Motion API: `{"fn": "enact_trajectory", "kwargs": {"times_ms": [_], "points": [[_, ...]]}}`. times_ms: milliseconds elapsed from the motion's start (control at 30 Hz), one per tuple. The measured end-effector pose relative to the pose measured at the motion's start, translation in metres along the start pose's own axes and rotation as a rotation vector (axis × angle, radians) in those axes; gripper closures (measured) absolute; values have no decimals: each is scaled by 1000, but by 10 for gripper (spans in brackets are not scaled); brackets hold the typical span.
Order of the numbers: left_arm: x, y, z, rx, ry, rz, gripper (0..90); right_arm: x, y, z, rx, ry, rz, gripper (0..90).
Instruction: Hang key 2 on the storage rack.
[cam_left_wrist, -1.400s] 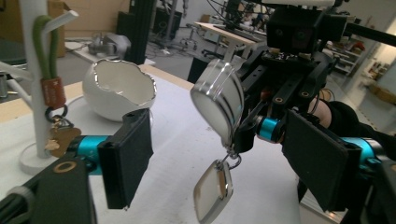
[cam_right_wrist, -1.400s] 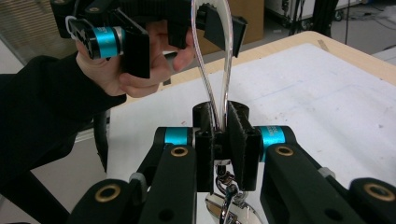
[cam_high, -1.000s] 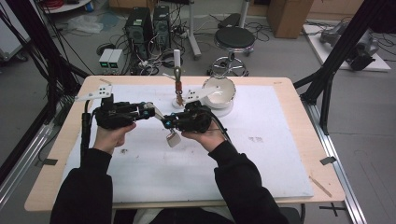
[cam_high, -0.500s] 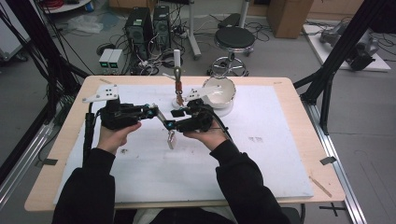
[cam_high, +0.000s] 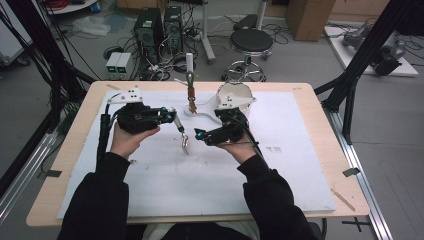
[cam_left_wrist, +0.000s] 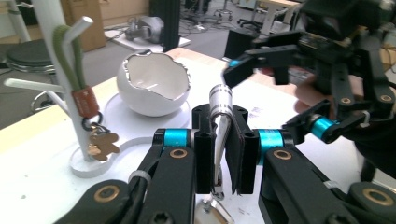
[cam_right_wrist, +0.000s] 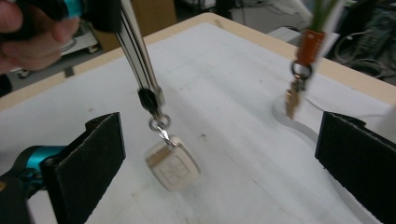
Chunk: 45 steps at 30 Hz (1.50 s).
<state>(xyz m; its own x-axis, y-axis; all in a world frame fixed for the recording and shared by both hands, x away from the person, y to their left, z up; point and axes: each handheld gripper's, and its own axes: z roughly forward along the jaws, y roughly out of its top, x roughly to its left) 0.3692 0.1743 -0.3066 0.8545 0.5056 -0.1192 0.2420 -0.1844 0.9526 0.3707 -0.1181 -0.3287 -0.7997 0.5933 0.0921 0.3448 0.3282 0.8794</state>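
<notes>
My left gripper (cam_high: 172, 118) is shut on a striped strap (cam_left_wrist: 219, 100) with a silver end. From the strap a pale key fob (cam_high: 185, 145) dangles on a ring just above the white mat. In the right gripper view the fob (cam_right_wrist: 173, 168) hangs between the wide-apart pads of my right gripper (cam_right_wrist: 224, 154), touching neither. The right gripper (cam_high: 200, 135) is open and sits just right of the fob, pointing left at it. In the left gripper view the strap stands upright between the closed pads of the left gripper (cam_left_wrist: 219, 116), and the right gripper (cam_left_wrist: 266, 100) faces it.
A white key stand (cam_high: 190, 95) at the back of the mat carries a green loop with a brown tag and charm (cam_left_wrist: 95, 135). Beside it stands a white egg-shaped bowl (cam_high: 234, 96). The white mat (cam_high: 310, 165) covers the wooden table.
The two grippers have drawn apart, the right one shifting right. The fob now hangs from the strap in the left gripper.
</notes>
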Motion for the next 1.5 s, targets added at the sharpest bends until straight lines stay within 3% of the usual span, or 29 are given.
{"fn": "enact_trajectory", "kwargs": {"times_ms": [67, 100, 267, 567, 667, 700, 867, 1200, 1233, 1400, 1500], "points": [[3, 3, 0, -11, 15, -7, 818, -2, -5, -7, 7, -26, -2, 5], [5, 6, 0, -24, 34, -8, 819, -6, -12, -15, 21, -61, -5, 5], [12, 11, 0, -19, 60, -19, 819, -15, -24, -33, 23, -86, -13, 6], [30, 19, 0, -29, 108, -69, 821, -44, -64, -76, -1, -153, 61, 5], [34, 19, 0, -21, 115, -66, 821, -48, -72, -82, -2, -154, 68, 6], [38, 21, 1, 2, 133, -48, 821, -52, -80, -88, -16, -168, 69, 6], [47, 26, 2, 9, 152, -35, 821, -64, -99, -103, -52, -209, 98, 5], [65, 38, -6, 0, 192, -55, 819, -73, -122, -125, -93, -248, 129, 6], [68, 38, -7, 5, 210, -56, 819, -75, -126, -128, -97, -251, 133, 5], [73, 38, -10, -11, 219, -60, 819, -76, -135, -136, -108, -265, 119, 6], [78, 39, -10, -10, 249, -57, 819, -75, -142, -142, -112, -282, 115, 6]]}}
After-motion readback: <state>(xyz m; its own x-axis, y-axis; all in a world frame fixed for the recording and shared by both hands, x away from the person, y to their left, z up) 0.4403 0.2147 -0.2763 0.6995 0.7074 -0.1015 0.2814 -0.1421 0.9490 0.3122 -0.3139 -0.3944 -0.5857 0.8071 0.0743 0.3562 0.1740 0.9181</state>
